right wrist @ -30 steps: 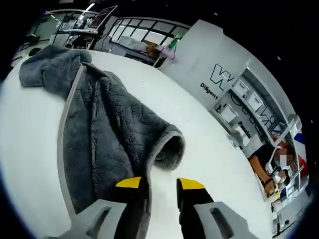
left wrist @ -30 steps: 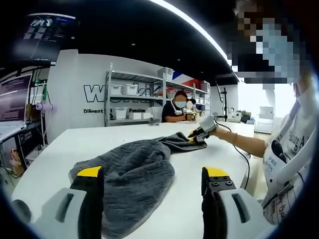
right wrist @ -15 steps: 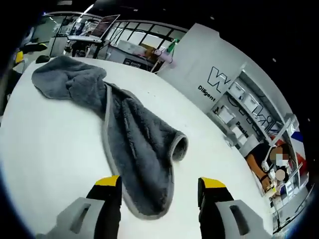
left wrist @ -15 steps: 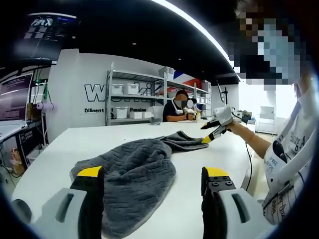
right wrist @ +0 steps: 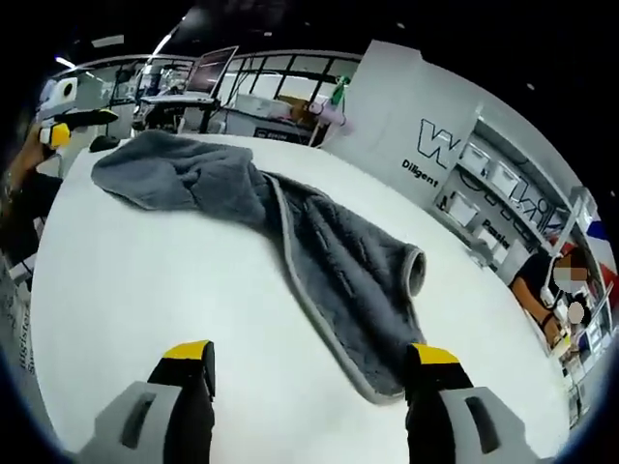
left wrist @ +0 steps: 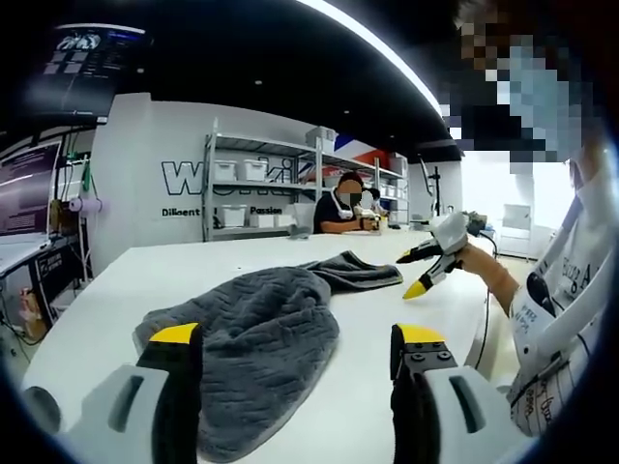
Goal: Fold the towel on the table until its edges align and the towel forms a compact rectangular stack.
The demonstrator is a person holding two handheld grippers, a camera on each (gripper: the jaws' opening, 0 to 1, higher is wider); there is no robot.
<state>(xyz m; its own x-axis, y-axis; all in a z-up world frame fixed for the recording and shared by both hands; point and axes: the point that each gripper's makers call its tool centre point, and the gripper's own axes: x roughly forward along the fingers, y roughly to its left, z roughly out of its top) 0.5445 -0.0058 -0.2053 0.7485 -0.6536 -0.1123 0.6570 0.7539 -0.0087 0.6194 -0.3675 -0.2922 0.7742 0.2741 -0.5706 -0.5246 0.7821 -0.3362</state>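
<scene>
Now, your grey towel (right wrist: 319, 242) lies rumpled and stretched along the middle of the white counter (right wrist: 145, 290), your left tongs (left wrist: 295, 340) gape wide, holding nothing, your right tongs (right wrist: 308, 356) likewise spread wide, empty, just off the towel's end.

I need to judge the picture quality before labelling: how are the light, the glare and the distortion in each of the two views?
Left gripper view: sharp; bright ceiling light strip bends into an arc, window area at right is washed out; crumpled grey towel evenly lit on the white table. Right gripper view: stronger fisheye curving and tilt, table edge bowed, towel texture clear, no glare on it.
</scene>
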